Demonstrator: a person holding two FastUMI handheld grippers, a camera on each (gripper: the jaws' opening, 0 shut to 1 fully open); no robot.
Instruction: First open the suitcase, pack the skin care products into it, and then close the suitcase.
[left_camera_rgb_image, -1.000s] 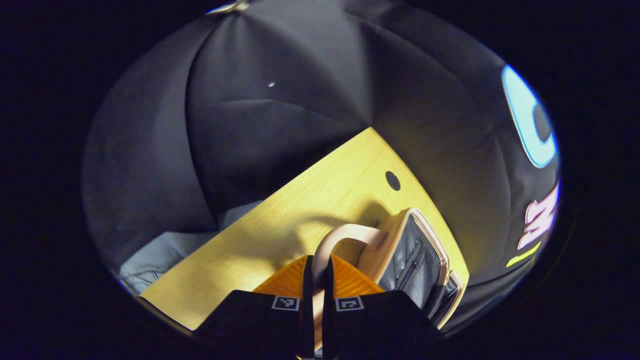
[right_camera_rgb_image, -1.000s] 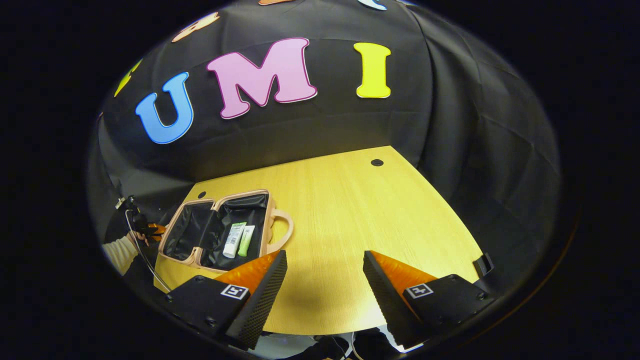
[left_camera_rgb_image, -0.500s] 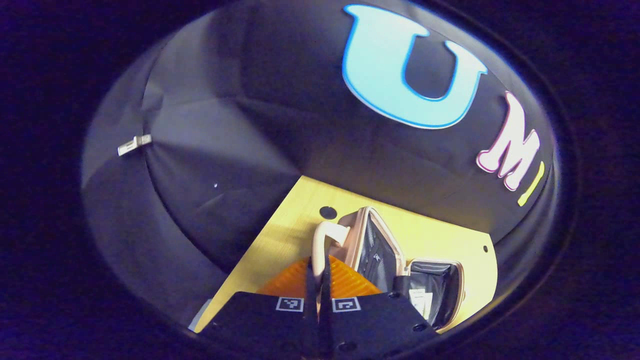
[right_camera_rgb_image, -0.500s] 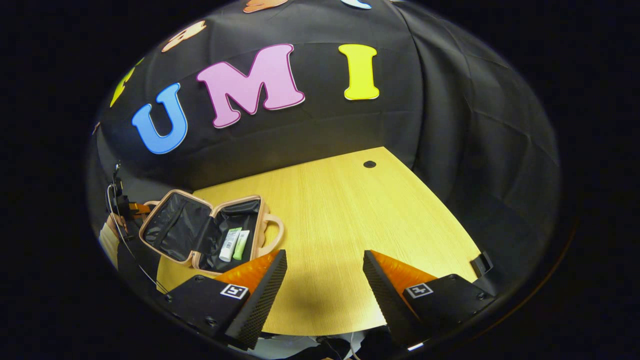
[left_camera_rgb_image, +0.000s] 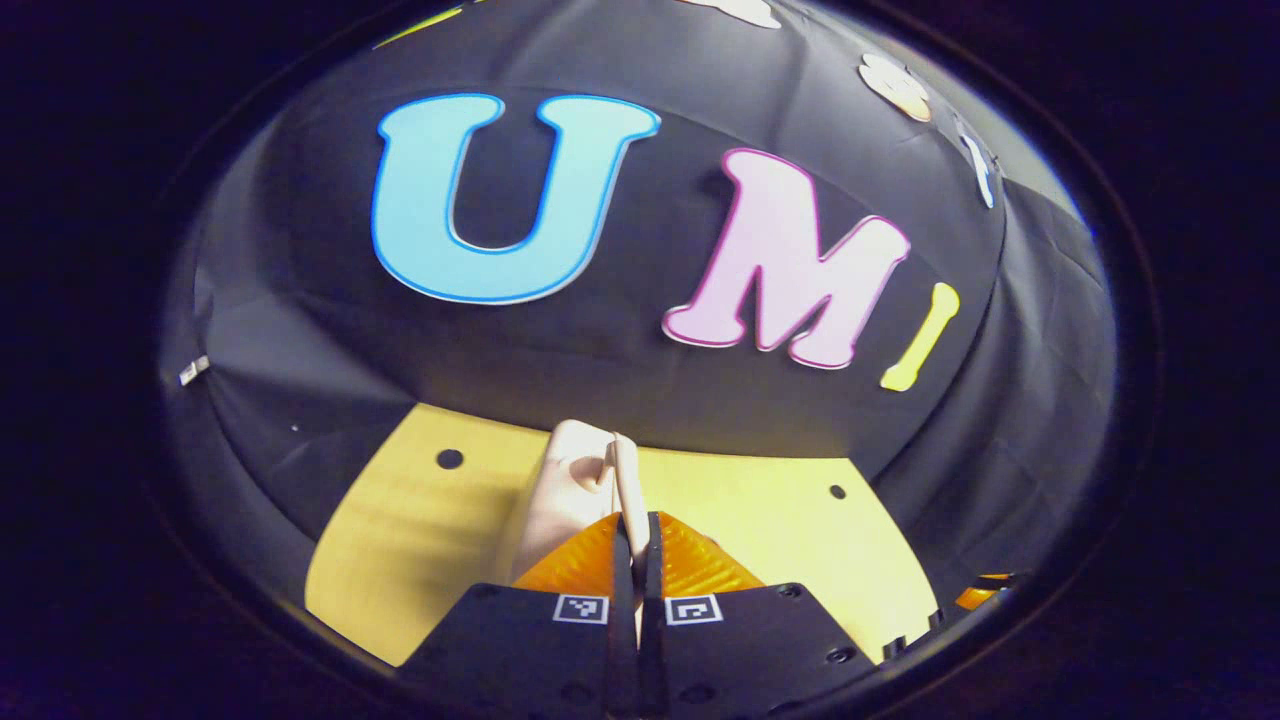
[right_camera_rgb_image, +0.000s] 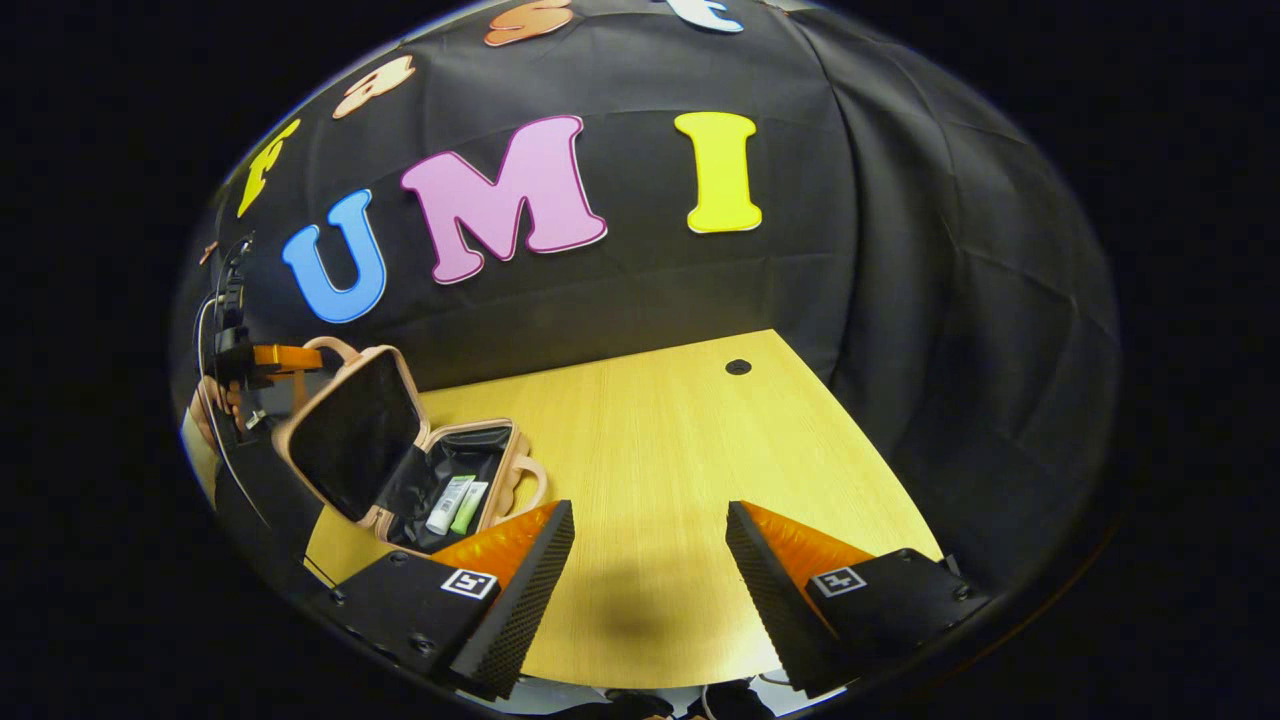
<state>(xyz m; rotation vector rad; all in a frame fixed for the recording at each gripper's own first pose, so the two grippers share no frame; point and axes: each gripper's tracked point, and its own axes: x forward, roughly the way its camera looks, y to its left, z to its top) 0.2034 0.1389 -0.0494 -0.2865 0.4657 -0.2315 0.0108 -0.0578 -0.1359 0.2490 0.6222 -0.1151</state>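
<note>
Pink shell suitcase (right_camera_rgb_image: 400, 450) sits at the table's (right_camera_rgb_image: 680, 470) left edge, lid half-raised, tubes (right_camera_rgb_image: 455, 503) inside. Left gripper (left_camera_rgb_image: 633, 535) pinches the lid handle (left_camera_rgb_image: 620, 480) (probably light, stiffish; good hold). Right gripper (right_camera_rgb_image: 650, 545) hangs wide open, holding nothing.

Colours as I read them from here. Suitcase (right_camera_rgb_image: 345, 425): pale pink shell and handles, black lining on both halves. I see the same pale pink on its handle (left_camera_rgb_image: 622, 475) in the left gripper view. Two tubes inside: one white tube (right_camera_rgb_image: 444, 505) with dark print I can't make out, one light green tube (right_camera_rgb_image: 468, 507) just beside it. Desk (right_camera_rgb_image: 660, 470): yellow light wood, fine straight grain, with small round black holes in it. Right tool (right_camera_rgb_image: 650, 560): black housing carrying square black-and-white markers. Left tool (left_camera_rgb_image: 636, 560): same black housing, same markers. Sleeve (right_camera_rgb_image: 205, 455) at the far edge looks cream.
</note>
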